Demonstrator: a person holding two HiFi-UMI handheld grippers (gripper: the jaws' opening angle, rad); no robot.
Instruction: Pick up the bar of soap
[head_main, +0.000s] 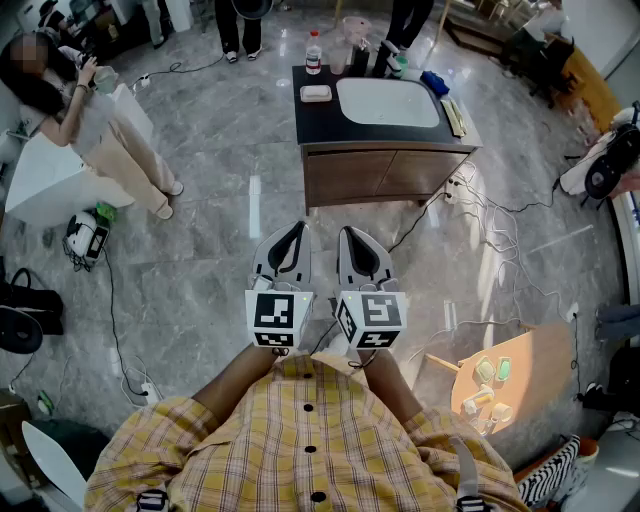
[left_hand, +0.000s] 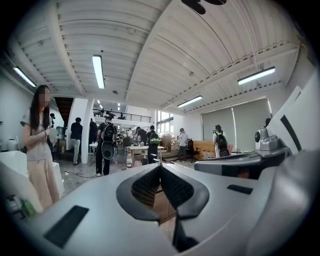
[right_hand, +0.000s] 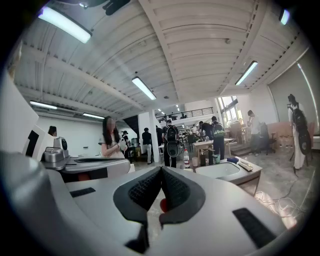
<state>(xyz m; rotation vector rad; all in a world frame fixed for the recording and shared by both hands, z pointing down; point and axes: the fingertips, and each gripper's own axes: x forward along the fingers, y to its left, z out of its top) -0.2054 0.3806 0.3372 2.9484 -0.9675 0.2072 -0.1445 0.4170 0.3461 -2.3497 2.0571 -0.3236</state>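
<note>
while the person (head_main: 300, 440) stands on the floor (head_main: 220, 230) well apart from the counter (head_main: 322, 125), the task looks to be at its first step, the approach. the sink (head_main: 388, 102) fills the counter's middle. the left gripper (head_main: 299, 228) and right gripper (head_main: 346, 233) hang side by side, jaws together on nothing. the soap (head_main: 316, 93), a pale block, lies just beside the sink's left edge. the next move likely calls for walking up and parting one pair of jaws.
</note>
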